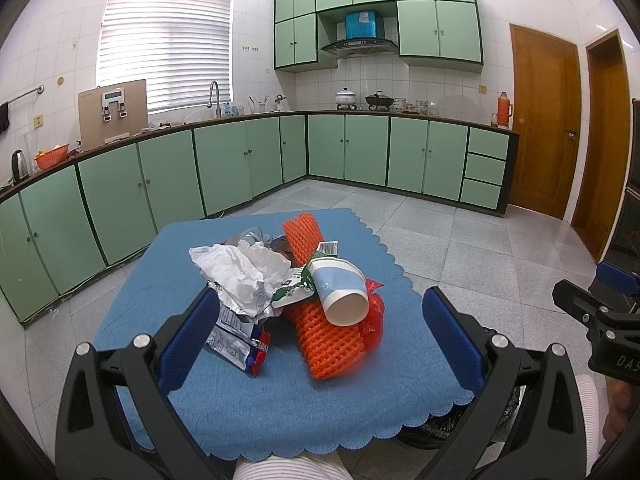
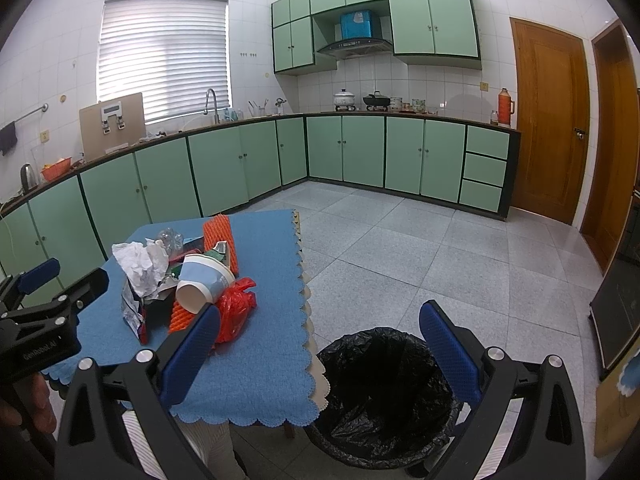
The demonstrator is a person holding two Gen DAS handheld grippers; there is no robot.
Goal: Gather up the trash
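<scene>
Blue-padded left claw (image 1: 320, 336) and right claw (image 2: 320, 352) both spread wide, empty, short of the trash pile (image 1: 296, 292).

Your left gripper (image 1: 320, 332) is held level with its blue-padded fingers (image 1: 188, 336) spread wide and nothing between them. Your right gripper (image 2: 320, 344) is to its right, likewise level, fingers (image 2: 448, 352) wide apart and empty. Your hand (image 2: 24, 408) wraps the left handle, and your striped sleeve (image 1: 588, 420) shows near the right one.
</scene>
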